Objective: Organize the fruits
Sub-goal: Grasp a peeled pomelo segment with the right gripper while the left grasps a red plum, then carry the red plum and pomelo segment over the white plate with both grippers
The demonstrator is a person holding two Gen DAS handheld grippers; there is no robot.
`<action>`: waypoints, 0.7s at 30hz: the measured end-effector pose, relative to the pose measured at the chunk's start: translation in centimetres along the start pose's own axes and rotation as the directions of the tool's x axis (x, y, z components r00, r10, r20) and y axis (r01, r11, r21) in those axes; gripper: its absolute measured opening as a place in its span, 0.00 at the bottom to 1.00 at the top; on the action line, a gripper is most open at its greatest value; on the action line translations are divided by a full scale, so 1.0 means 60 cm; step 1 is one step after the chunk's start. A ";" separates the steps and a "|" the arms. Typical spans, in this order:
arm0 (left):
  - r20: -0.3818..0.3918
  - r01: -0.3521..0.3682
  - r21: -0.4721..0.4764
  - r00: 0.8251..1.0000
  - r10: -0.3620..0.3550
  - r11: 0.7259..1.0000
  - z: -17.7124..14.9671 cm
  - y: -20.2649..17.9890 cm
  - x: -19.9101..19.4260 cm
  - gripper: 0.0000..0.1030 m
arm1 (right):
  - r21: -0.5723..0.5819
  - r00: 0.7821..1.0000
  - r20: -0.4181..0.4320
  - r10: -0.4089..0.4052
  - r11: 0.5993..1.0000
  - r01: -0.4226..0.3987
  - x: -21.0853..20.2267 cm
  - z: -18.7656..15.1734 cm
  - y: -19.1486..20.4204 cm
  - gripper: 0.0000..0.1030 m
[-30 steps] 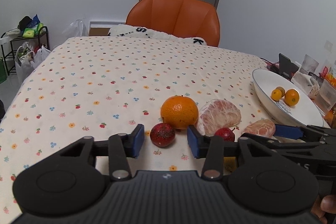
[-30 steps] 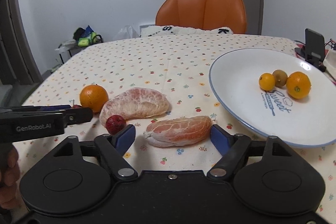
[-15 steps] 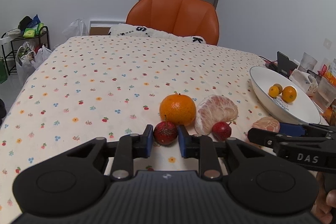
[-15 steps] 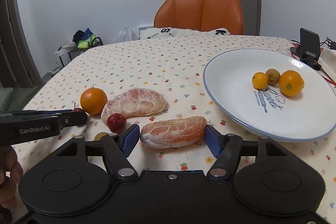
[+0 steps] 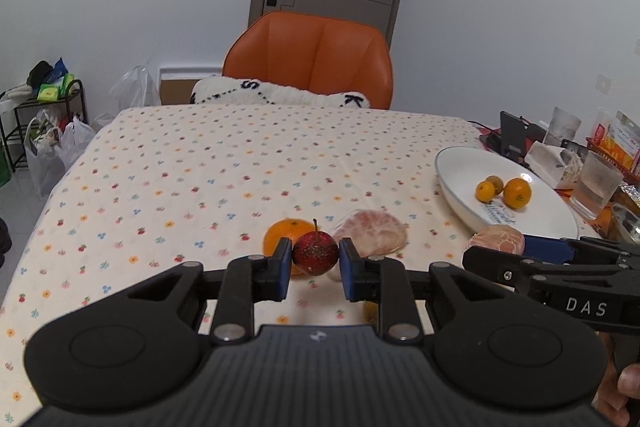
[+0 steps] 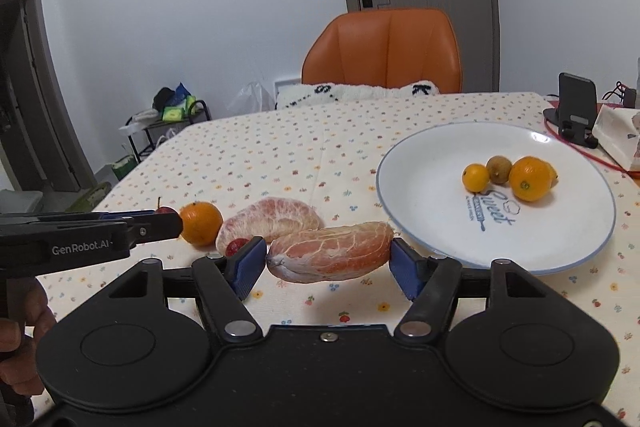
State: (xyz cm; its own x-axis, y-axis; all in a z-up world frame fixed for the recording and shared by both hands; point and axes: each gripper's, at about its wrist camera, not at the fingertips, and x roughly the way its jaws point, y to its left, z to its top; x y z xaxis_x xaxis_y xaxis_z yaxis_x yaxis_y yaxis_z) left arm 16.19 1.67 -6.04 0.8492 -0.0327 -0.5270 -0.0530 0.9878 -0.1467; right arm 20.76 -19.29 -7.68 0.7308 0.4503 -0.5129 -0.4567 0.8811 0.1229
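My left gripper (image 5: 315, 269) is shut on a small red fruit (image 5: 315, 253) with a stem, held above the flowered tablecloth. Behind it sit an orange (image 5: 282, 234) and a peeled pomelo piece (image 5: 374, 233). My right gripper (image 6: 328, 261) is shut on a second peeled pomelo segment (image 6: 330, 251), lifted off the cloth just left of the white plate (image 6: 432, 223). The plate holds two small oranges (image 6: 530, 179) and a brownish fruit (image 6: 499, 169). Another red fruit (image 6: 236, 247) lies partly hidden behind the right gripper's left finger.
An orange chair (image 5: 310, 61) with a white cushion stands at the table's far side. A phone stand (image 6: 576, 111), glasses (image 5: 596, 187) and packets crowd the right edge. The left gripper's body (image 6: 80, 235) reaches in from the left in the right wrist view.
Both grippers closed on their fruit and lifted: the left on the red fruit, the right on the pomelo segment. Both now hang above the cloth.
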 end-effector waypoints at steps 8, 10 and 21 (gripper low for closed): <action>0.021 0.036 0.037 0.999 -0.036 0.999 0.017 -0.046 -0.003 0.23 | 0.026 0.999 0.040 -0.027 0.999 0.026 -0.032 0.010 -0.032 0.62; 0.030 0.042 0.051 0.999 -0.044 0.998 0.021 -0.061 -0.005 0.23 | 0.036 0.998 0.047 -0.037 0.999 0.035 -0.039 0.010 -0.043 0.62; 0.032 0.080 0.096 0.996 -0.083 0.992 0.028 -0.128 0.007 0.23 | 0.080 0.992 0.076 -0.099 0.992 0.093 -0.079 0.007 -0.106 0.62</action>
State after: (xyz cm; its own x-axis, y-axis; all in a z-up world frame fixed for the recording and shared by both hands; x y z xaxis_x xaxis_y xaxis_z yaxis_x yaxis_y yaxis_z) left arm 17.81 -5.70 -3.73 0.8672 -0.1099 -0.4856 0.0658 0.9921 -0.1070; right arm 20.41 -26.98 -5.65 0.8087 0.3706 -0.4569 -0.3446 0.9278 0.1427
